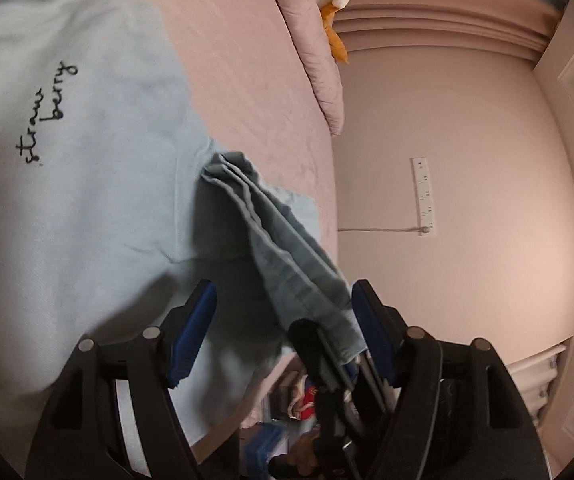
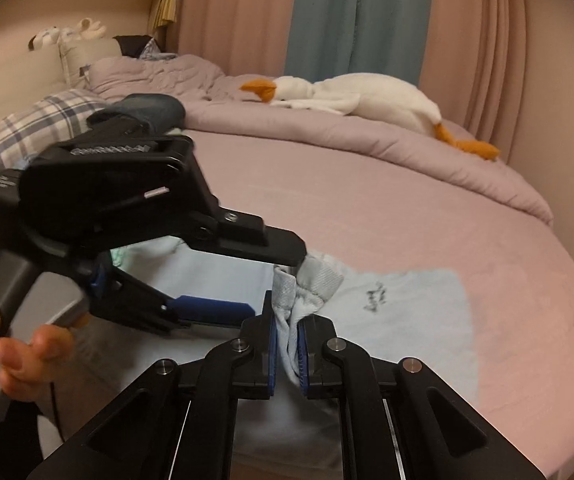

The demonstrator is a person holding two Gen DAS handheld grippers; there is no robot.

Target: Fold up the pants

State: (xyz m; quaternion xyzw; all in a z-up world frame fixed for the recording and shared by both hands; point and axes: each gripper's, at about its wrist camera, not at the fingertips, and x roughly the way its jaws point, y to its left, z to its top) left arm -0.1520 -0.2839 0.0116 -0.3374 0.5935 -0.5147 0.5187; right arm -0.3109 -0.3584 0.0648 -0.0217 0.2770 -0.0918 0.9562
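Your right gripper [image 2: 286, 354] pinches the pants [image 2: 387, 320] waistband near the bed's [image 2: 407, 216] near edge; your left gripper [image 1: 283, 332] gapes around it. Lift now and one-sided hold lets fabric sag, skewing the fold.

The right gripper [image 2: 286, 340] is clamped on the bunched waistband of the light blue pants [image 2: 399, 312], which lie on the pink bed [image 2: 367, 200]. The left gripper [image 2: 283, 280] reaches in from the left, jaws apart. A plush goose [image 2: 367, 94] lies far behind.
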